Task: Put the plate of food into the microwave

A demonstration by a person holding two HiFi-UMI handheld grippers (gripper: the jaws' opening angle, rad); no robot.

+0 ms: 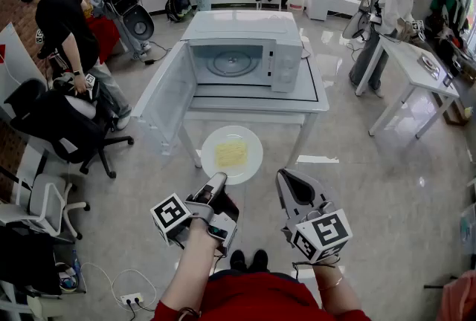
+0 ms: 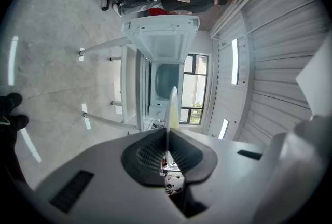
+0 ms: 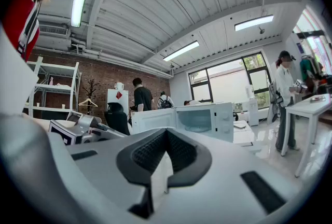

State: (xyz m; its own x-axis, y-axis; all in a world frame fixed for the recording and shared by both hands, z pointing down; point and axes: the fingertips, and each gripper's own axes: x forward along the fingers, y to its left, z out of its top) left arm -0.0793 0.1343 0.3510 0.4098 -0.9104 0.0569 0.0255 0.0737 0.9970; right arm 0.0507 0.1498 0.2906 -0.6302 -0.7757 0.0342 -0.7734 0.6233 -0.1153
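The task is partly done, by my judgement: the white boxy microwave stands on the white table with its door swung wide to the left and its chamber empty. The round white plate with flat yellow food is lifted but hangs in the air short of the table's front edge. Carrying it forward and setting it inside are left. The left gripper, rolled onto its side at the end of a bare forearm reaching forward, clamps the plate's near rim with its jaws nearly together, keeping the plate level. The right gripper hangs just right of the plate without touching it, jaws closed on nothing, pointing forward.
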